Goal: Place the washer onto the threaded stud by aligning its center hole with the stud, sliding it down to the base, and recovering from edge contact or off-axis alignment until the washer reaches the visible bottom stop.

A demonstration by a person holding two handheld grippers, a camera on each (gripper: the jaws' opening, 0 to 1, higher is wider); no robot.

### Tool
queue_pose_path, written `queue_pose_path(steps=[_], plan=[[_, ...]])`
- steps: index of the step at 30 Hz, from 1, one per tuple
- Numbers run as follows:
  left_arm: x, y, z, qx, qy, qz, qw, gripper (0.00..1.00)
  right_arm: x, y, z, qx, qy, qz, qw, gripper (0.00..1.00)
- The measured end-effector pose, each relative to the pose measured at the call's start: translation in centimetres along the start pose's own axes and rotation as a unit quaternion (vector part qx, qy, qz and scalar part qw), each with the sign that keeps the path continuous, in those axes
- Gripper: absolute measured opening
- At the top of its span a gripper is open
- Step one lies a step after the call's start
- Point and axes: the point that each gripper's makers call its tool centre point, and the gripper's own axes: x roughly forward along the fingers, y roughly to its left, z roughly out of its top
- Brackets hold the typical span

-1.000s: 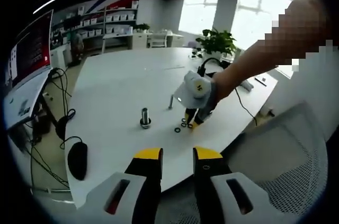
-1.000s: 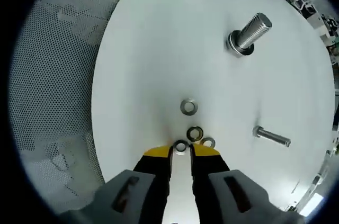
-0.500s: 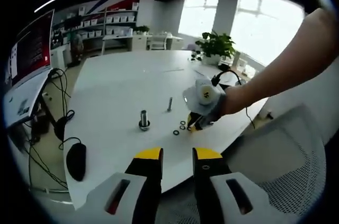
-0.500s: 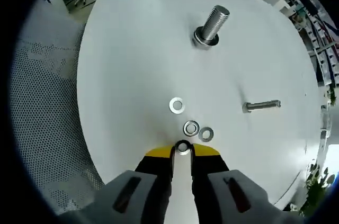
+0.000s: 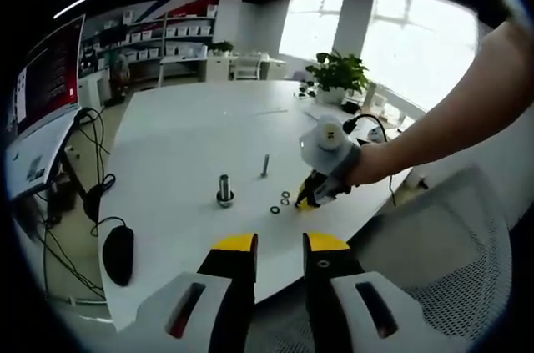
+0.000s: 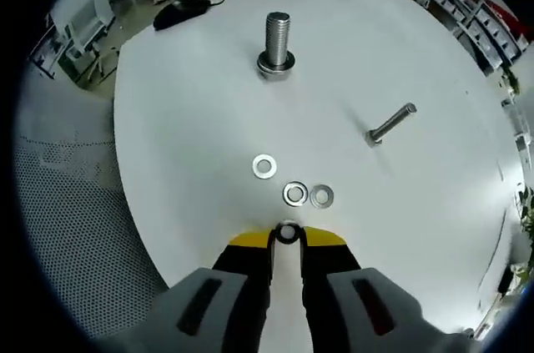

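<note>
Here, in the right gripper view, a washer (image 6: pixel 287 233) is pinched edge-on between the yellow tips of the right gripper (image 6: pixel 287 238), just above the white table (image 6: pixel 192 119). Just beyond the tips, three loose washers (image 6: pixel 294 194) lie flat in a small cluster. Farther on, the threaded stud (image 6: pixel 276 42) stands upright on its wide base, well apart from the held washer, and a slimmer bolt (image 6: pixel 390 124) lies on its side. In the left gripper view, the left gripper (image 5: pixel 279 244) is held back off the table edge, its jaws slightly parted on nothing, while a person's forearm (image 5: pixel 442 115) is stretched in from the right.
</note>
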Motion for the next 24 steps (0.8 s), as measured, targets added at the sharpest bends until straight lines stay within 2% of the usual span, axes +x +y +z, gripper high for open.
queue_pose_path(steps=[5,8,11,14,22,24], plan=[[-0.03,0.07,0.0,-0.001,-0.001,0.0,1.0,0.19,0.03,-0.18,0.19,0.015,0.004,-0.002,0.9999,0.15],[-0.02,0.25,-0.02,-0.002,-0.002,0.001,1.0,0.19,-0.07,-0.11,0.03,0.031,-0.005,-0.007,0.9995,0.15],[-0.11,0.21,0.15,-0.001,-0.003,0.002,1.0,0.19,-0.23,0.02,0.12,0.064,-0.013,-0.005,0.9978,0.15],[-0.14,0.23,0.19,-0.002,-0.006,0.003,1.0,0.19,-0.31,0.05,0.1,0.072,-0.016,-0.004,0.9973,0.15],[-0.08,0.22,0.06,-0.001,-0.004,0.002,1.0,0.19,-0.35,0.34,0.16,0.062,-0.019,-0.02,0.9977,0.14],[-0.08,0.08,0.02,0.0,-0.001,0.0,1.0,0.19,-0.31,0.23,0.32,0.044,-0.015,-0.019,0.9988,0.14]])
